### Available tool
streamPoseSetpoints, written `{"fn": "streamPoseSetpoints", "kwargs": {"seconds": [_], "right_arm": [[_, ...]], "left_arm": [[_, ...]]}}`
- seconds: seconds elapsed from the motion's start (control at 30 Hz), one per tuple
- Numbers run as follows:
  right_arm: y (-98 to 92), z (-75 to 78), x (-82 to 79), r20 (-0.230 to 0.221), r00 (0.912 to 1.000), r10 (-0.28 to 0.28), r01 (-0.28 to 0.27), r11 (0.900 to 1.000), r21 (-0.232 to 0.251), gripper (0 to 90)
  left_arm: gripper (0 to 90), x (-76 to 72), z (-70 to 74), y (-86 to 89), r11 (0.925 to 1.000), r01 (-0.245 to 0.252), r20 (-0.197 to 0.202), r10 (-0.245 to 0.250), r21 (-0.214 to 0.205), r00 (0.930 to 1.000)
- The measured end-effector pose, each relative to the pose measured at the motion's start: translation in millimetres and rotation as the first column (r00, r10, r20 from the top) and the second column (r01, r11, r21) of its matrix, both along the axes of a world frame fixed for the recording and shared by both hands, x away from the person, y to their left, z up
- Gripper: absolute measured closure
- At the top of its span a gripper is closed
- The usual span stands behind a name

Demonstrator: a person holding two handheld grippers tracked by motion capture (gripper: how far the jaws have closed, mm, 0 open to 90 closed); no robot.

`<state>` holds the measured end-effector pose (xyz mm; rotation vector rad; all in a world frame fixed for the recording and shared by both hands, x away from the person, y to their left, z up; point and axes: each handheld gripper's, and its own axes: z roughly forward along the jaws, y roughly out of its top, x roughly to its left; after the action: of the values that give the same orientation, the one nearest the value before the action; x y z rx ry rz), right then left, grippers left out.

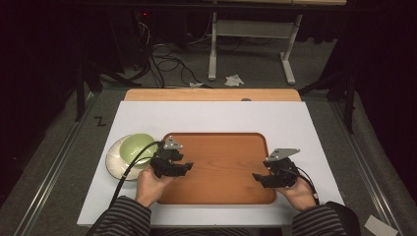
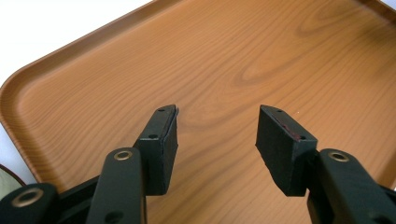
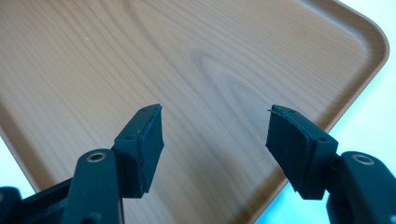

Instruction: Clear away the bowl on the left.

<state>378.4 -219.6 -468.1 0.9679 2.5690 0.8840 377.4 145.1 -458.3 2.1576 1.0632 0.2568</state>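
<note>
Tray (image 1: 221, 162), wood-grained and bare, is lying at the centre of the high view on the white counter (image 1: 216, 115); we are holding both grippers over it. Our left gripper (image 1: 188, 167) is hovering over the tray's left part, jaws spread wide with nothing between them; in the left gripper view its gripper (image 2: 217, 140) is looking down on bare tray surface (image 2: 243, 70). Our right gripper (image 1: 256, 177) is hanging over the tray's lower right part, jaws likewise spread and empty, and the right gripper view is showing its gripper (image 3: 215, 140) above the tray's rounded corner (image 3: 369, 46).

Just left of the tray, a green bowl (image 1: 139, 146) is sitting on a pale plate (image 1: 114, 160), close beside our left hand (image 1: 150, 184).

Risks, as we are judging them: the left gripper's trailing cable is passing over the bowl, so a quick swing could drag or tip it. If we are going for the tray's rims, the low edge is offering little to pinch, and an uneven lift on the two sides could tilt the tray or slide it into the plate.
</note>
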Motion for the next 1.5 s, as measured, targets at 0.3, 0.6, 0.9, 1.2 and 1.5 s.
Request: {"fn": "streamPoseSetpoints", "kwargs": {"seconds": [0.3, 0.6, 0.9, 1.2, 1.5], "right_arm": [[0.7, -0.3, -0.5, -0.001, 1.0000, 0.000, 0.000, 1.0000, -0.004, 37.6], [0.9, -1.1, 0.1, -0.004, 1.0000, 0.005, -0.005, 1.0000, -0.006, 37.5], [1.1, -1.6, 0.7, -0.008, 0.9999, 0.007, -0.007, 0.9999, -0.010, 37.5], [0.9, -1.3, 0.6, -0.007, 1.0000, 0.005, -0.006, 0.9999, -0.012, 37.5], [0.8, -1.2, 0.5, -0.006, 1.0000, 0.004, -0.005, 0.9999, -0.011, 37.5]], "left_arm": [[48.0, -0.4, -0.4, 0.1, 1.0000, 0.000, -0.007, 0.000, 0.000, 1.0000], [47.6, -0.2, 0.4, 1.9, 1.0000, -0.008, -0.001, 0.008, -0.005, 1.0000], [47.4, 1.1, 1.6, 4.7, 0.9997, -0.019, -0.004, 0.019, -0.014, 0.9998], [47.2, 1.3, 3.7, 8.8, 0.9990, -0.031, -0.004, 0.031, -0.032, 0.9995], [47.0, 1.8, 5.9, 13.9, 0.9981, -0.044, -0.001, 0.044, -0.044, 0.9990]]}}
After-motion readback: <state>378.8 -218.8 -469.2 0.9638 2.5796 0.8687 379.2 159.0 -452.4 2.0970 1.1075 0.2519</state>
